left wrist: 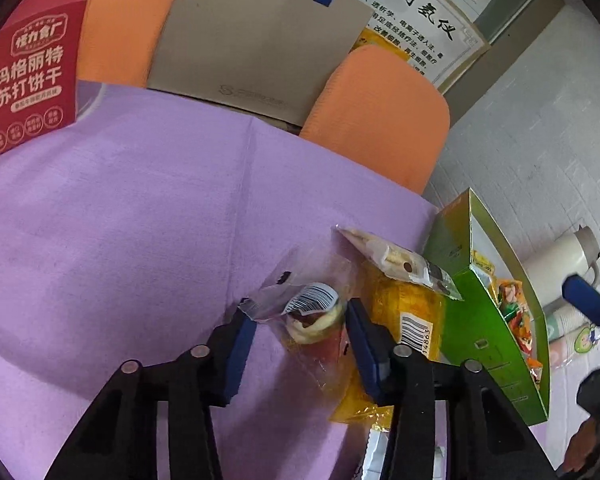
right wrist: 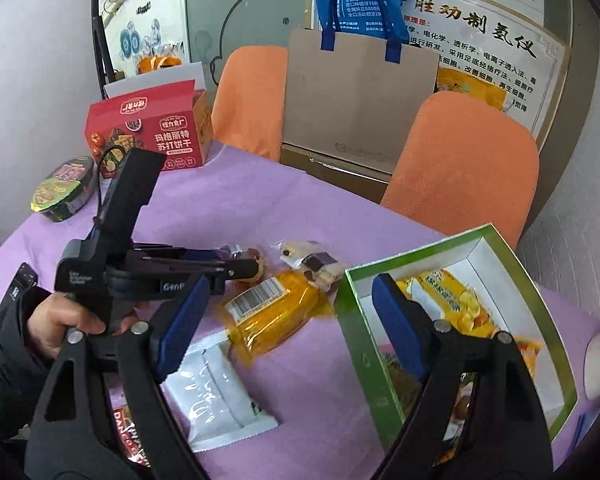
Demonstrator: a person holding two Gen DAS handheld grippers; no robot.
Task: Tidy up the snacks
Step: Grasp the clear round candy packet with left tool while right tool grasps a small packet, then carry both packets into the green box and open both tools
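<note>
A clear-wrapped pastry [left wrist: 314, 314] with a barcode label lies on the purple tablecloth [left wrist: 140, 220]. My left gripper [left wrist: 300, 308] is open and straddles it, a blue pad on each side. From the right wrist view the left gripper [right wrist: 252, 266] reaches over the same pastry [right wrist: 260, 270], held by a hand [right wrist: 60, 320]. A yellow packet [right wrist: 272, 312], a cookie packet [right wrist: 308, 260] and a white packet [right wrist: 216, 396] lie nearby. My right gripper [right wrist: 292, 284] hangs open and holds nothing, between the loose snacks and the open green box [right wrist: 352, 320], which holds several yellow and orange packets [right wrist: 452, 300].
A red cracker box [right wrist: 152, 132] and a noodle bowl [right wrist: 64, 188] stand at the table's far left. Two orange chairs [right wrist: 460, 160] and a paper bag [right wrist: 356, 100] line the far edge. A white thermos [left wrist: 560, 260] and paper cups [left wrist: 564, 320] sit right of the green box.
</note>
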